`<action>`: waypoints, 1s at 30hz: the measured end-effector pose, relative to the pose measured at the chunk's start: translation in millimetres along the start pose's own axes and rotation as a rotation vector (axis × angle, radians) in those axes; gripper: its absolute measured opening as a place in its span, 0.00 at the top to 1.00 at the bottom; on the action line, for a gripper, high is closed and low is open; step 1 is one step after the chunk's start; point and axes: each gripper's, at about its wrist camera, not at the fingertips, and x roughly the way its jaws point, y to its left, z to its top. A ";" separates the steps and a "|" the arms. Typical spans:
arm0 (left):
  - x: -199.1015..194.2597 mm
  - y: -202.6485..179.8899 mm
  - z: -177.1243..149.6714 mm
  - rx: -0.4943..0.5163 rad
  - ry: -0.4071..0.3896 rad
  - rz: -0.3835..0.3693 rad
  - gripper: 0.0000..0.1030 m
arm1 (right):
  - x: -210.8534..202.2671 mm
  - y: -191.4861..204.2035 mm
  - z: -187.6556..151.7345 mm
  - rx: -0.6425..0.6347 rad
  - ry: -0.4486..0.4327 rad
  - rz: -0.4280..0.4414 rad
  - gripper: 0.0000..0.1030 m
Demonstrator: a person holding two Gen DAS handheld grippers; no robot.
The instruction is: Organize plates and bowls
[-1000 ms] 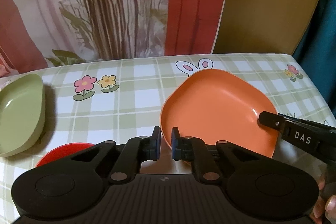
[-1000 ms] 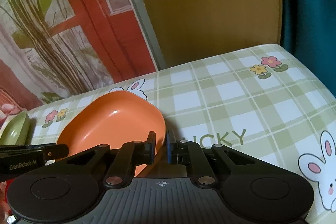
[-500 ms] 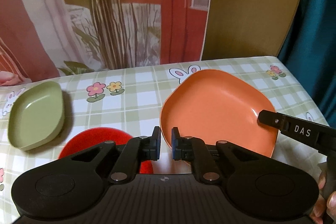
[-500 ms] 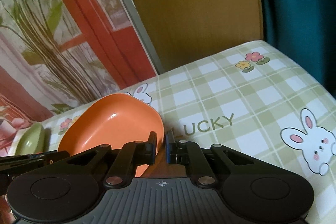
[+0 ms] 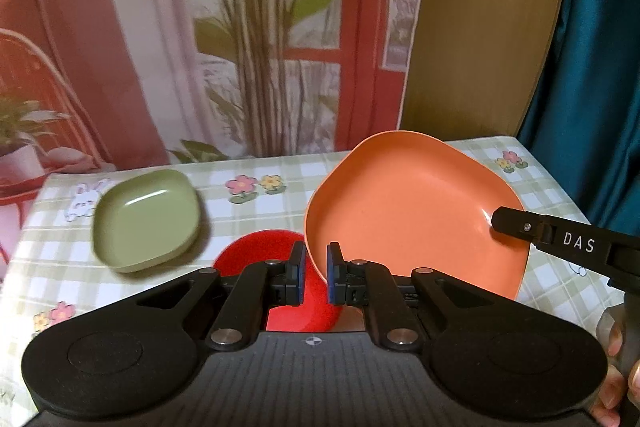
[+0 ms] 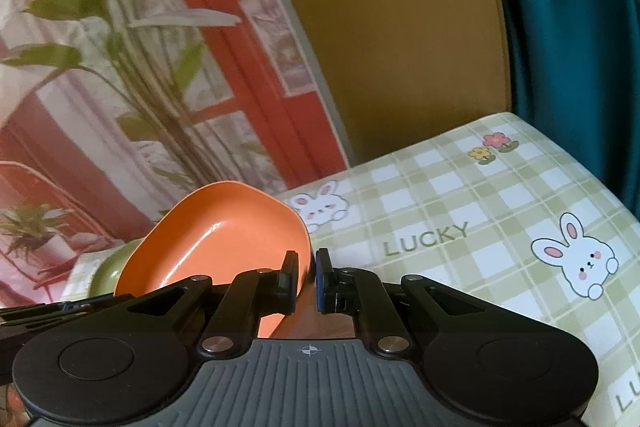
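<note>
Orange plate [image 5: 412,211] is clamped at two places on its rim: my left claw [image 5: 313,275] grips the near left edge, and my right claw [image 6: 307,277] grips the opposite edge, both narrowed onto the thin wall. It hangs above the table [image 6: 500,195], tilted, with its far edge raised and its hollow facing me; directly below its left side lies a red plate [image 5: 256,247], and a green bowl [image 5: 148,219] sits apart to the left. The plate is a rounded square with no marked long axis; its broad face points up and toward the cameras. I judge it light, stiff and smooth, probably plastic, so it may slip between the pads. Hold it at the rim only, on opposite sides, and keep it level when lowering.
</note>
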 end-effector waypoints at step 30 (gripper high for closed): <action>-106.9 127.7 -100.2 -0.216 -0.029 0.019 0.87 | -40.1 145.5 -79.8 -0.149 0.050 0.126 0.92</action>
